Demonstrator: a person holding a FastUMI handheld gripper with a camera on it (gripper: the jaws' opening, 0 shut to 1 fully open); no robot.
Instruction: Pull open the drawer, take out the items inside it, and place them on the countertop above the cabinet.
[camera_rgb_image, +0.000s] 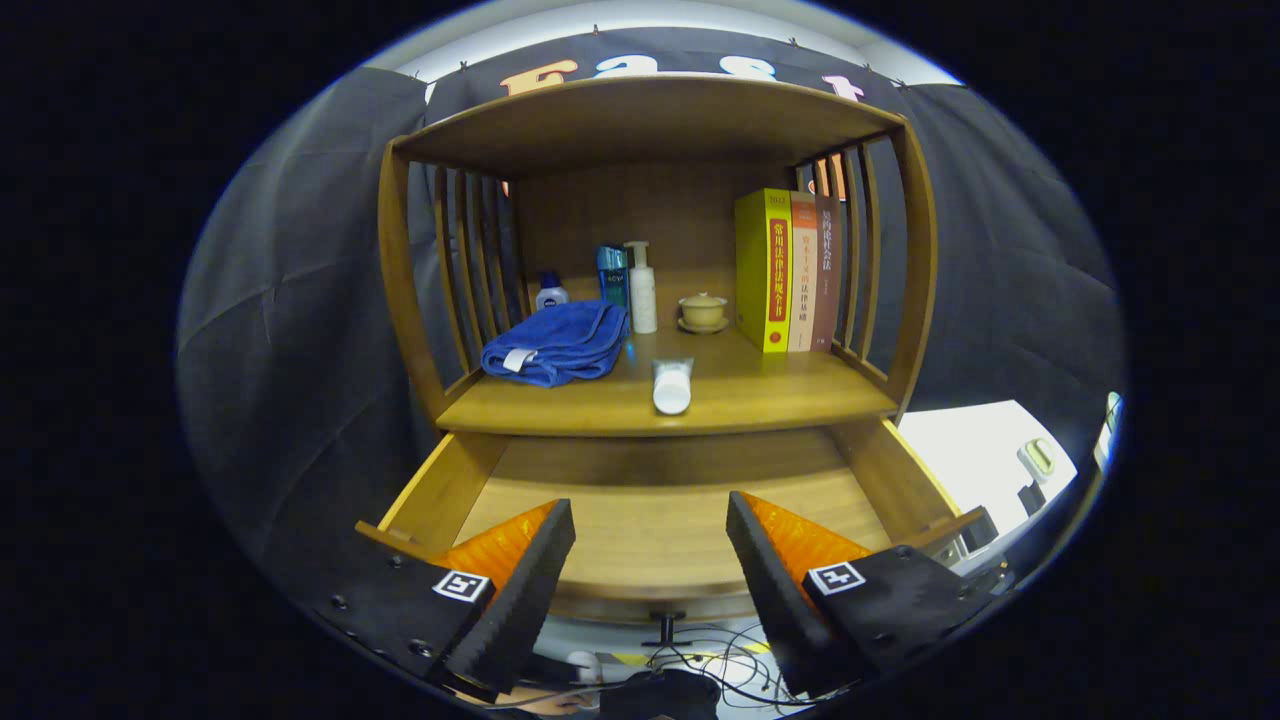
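Spread fingers of the gripper (650, 560) were held empty above the open drawer (650, 530). At 12 o'clock, the tube (672, 386) on the countertop (780, 400) could be knocked off its edge.

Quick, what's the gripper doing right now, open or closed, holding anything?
Gripper: open, holding nothing, fingers spread apart over the front of the pulled-out drawer.
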